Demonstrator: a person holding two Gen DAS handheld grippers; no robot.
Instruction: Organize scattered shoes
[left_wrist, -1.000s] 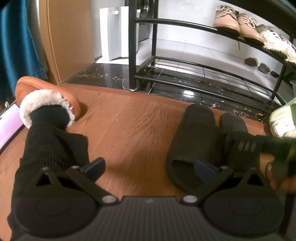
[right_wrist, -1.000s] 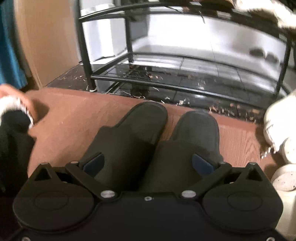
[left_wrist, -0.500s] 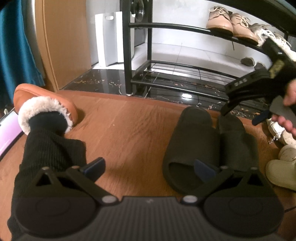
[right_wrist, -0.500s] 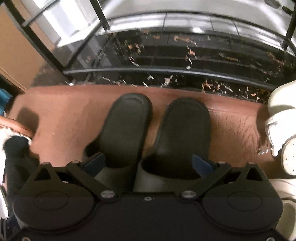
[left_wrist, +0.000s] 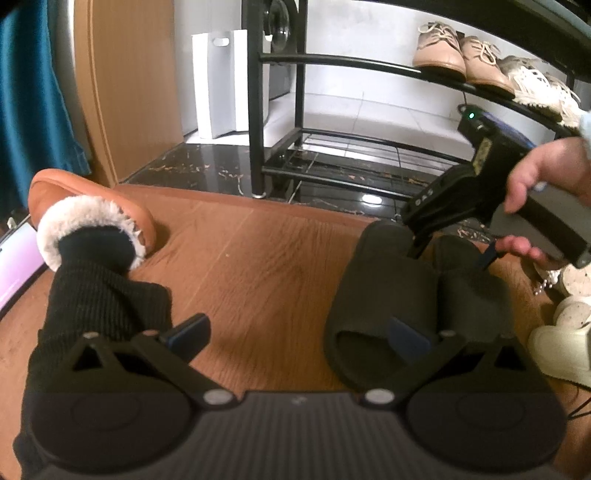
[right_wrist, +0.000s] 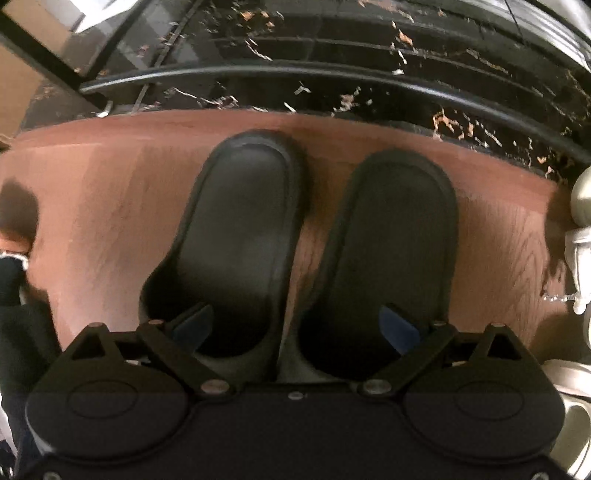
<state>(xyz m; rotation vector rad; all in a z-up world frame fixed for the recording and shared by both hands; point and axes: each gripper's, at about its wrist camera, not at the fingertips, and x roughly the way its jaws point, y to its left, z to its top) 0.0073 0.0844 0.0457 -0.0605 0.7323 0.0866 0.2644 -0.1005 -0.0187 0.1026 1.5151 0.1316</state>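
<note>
- Shoe rack (left_wrist: 369, 122): the landmark; beige lace-ups (left_wrist: 458, 55) already sit on its upper shelf, lower shelves show bare.
- Mat (left_wrist: 258, 266): lies just in front of the rack foot.
- Black slides (right_wrist: 314, 251): paired side by side on the mat, toes toward the rack, near its lower rail.
- Right gripper (right_wrist: 295, 325): jaws wide, holding nothing, tilted down over the slides' heel ends, one finger over each slide.
- Left gripper (left_wrist: 299, 332): wide open, empty, further from the rack, left of the slides.
- Likely grab: pinch both inner edges together, squarely, so neither slide drops out.
</note>
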